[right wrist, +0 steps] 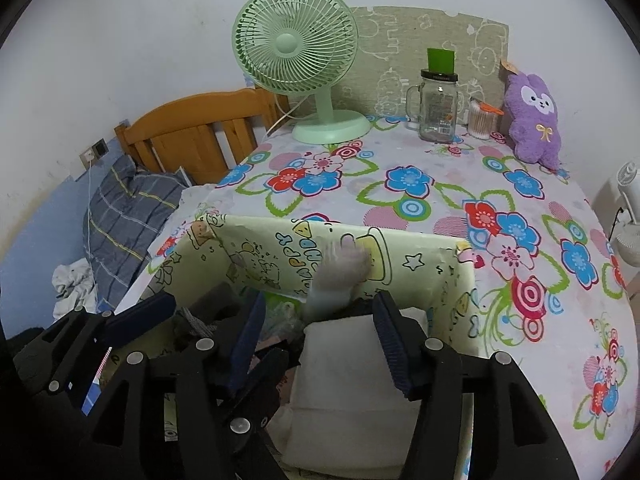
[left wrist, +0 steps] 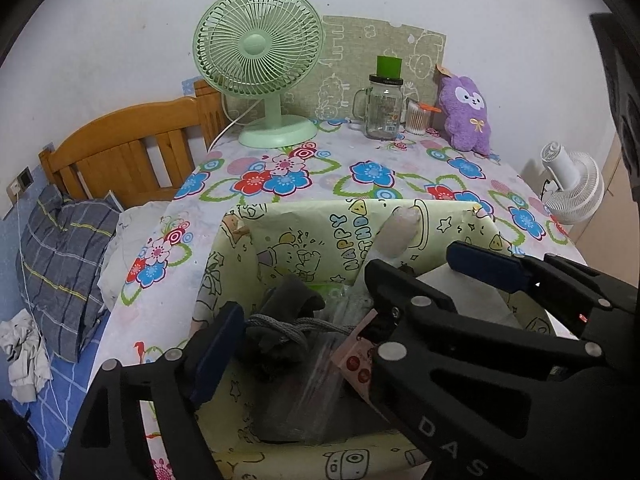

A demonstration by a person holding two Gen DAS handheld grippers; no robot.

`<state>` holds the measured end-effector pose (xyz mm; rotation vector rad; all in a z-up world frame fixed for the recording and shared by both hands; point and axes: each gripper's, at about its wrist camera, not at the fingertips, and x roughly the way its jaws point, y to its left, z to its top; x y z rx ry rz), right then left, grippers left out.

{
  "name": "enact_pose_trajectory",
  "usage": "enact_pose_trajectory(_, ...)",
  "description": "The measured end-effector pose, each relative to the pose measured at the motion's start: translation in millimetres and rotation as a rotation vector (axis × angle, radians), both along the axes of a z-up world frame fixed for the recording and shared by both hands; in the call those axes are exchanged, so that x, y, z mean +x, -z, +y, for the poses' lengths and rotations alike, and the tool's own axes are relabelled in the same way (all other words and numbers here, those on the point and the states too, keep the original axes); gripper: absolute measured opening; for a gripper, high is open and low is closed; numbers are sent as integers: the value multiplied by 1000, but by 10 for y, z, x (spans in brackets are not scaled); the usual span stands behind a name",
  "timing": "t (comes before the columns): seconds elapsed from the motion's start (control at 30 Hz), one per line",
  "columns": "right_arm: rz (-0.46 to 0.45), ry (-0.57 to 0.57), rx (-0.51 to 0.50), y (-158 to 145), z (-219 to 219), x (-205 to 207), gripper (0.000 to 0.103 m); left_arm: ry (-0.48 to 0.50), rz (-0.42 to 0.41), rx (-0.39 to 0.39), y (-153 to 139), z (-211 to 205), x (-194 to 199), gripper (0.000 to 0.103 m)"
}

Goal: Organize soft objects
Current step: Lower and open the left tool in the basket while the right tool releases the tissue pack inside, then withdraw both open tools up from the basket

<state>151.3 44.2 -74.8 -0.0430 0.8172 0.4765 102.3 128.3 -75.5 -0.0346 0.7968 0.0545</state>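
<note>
A pale yellow cartoon-print box (left wrist: 304,236) (right wrist: 424,260) stands at the near edge of the flowered table. It holds a grey rope-tied soft item (left wrist: 288,320), clear plastic packets (left wrist: 320,380), a pale sock (left wrist: 396,232) (right wrist: 340,272) leaning on the far wall, and a folded white cloth (right wrist: 352,384) (left wrist: 464,288). My left gripper (left wrist: 296,320) is open over the grey item. My right gripper (right wrist: 320,340) is open, its fingers on either side of the white cloth. A purple plush toy (left wrist: 466,116) (right wrist: 534,120) sits upright at the table's back right.
A green desk fan (left wrist: 260,64) (right wrist: 300,56), a glass mug jar (left wrist: 382,108) (right wrist: 438,108) and a cotton-swab cup (left wrist: 416,116) stand at the back. A bed with a wooden headboard (left wrist: 128,148) and plaid pillow (left wrist: 64,252) lies left. A white fan (left wrist: 572,184) is right.
</note>
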Motion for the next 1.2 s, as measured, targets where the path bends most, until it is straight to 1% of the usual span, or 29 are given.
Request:
enact_pose_trajectory(0.03,-6,1,-4,-9,-13,-7,62,-2,0,3,-3,-4,0,88)
enact_pose_trajectory(0.13,-21,6,-5,-37,-56,-25,74,-13,-10,16,-30,-29,-11,93)
enact_pose_trajectory(0.3,-37,8,8,-92,-109,-51,79,-30,-19,17,-74,-49,-29,95)
enact_pose_trajectory(0.5,-42,19,10,-149,-198,-88,81,-36,-33,31,-144,-132,-52,96)
enact_pose_trajectory(0.63,-50,35,17,-217,-291,-116,82,-39,-57,50,-219,-220,-79,100)
enact_pose_trajectory(0.8,-69,58,7,-318,-412,-172,82,-42,-74,54,-300,-318,-105,101)
enact_pose_trajectory(1.1,-121,106,21,-524,-703,-307,83,-19,-125,63,-500,-564,-205,101)
enact_pose_trajectory(1.2,-131,128,26,-585,-817,-357,84,-9,-139,55,-560,-650,-240,101)
